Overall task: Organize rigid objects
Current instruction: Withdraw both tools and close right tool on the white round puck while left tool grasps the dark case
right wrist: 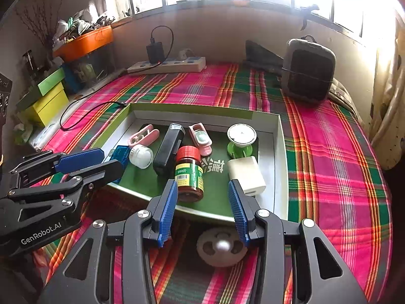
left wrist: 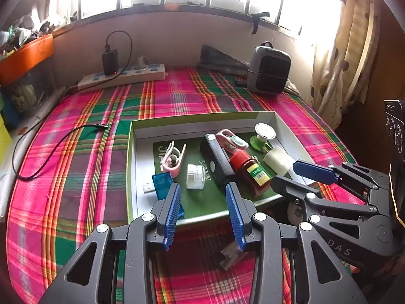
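A green-rimmed box tray (left wrist: 131, 152) (right wrist: 281, 152) lies on the plaid cloth. It holds a red-capped brown bottle (left wrist: 253, 174) (right wrist: 189, 174), a black bar-shaped device (left wrist: 215, 157), a white charger (right wrist: 246, 174), a green spool (right wrist: 240, 139), pink clips (left wrist: 174, 159), a small white jar (left wrist: 195, 176) and a blue USB stick (left wrist: 160, 182). My left gripper (left wrist: 202, 190) (right wrist: 108, 160) hangs open over the tray's near edge, nothing between its fingers. My right gripper (right wrist: 202, 187) (left wrist: 286, 173) is open too, above the near rim. A white toothed disc (right wrist: 221, 249) and a metal piece (left wrist: 230, 255) lie on the cloth below.
A power strip (left wrist: 121, 77) with a black adapter sits at the back wall, and its cable (left wrist: 50, 147) trails across the cloth left of the tray. A grey heater-like box (left wrist: 268, 72) stands back right. Orange bin (right wrist: 86, 41) and yellow-green boxes (right wrist: 48, 98) crowd the left.
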Available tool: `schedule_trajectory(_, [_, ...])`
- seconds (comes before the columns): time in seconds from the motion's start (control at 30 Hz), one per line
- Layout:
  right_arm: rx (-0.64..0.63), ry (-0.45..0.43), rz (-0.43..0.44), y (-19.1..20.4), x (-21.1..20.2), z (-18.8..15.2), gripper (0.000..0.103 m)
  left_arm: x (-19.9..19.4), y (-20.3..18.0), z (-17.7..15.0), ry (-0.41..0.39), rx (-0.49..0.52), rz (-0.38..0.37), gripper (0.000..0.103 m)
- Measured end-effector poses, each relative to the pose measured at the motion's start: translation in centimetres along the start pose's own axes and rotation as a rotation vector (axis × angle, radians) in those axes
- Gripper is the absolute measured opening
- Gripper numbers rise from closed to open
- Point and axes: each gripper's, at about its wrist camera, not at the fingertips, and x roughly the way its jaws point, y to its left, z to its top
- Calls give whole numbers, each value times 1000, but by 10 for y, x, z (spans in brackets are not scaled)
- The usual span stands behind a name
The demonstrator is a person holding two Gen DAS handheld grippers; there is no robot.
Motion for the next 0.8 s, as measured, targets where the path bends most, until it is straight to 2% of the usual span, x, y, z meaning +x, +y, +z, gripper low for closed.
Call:
schedule_trajectory(0.5, [24, -33, -13, -7, -31, -20, 43, -28, 5, -19, -23, -22, 6, 37])
schedule_trajectory(0.8, [21, 5, -23, -20, -31, -42, 43, -30, 24, -37, 4, -80, -9, 40])
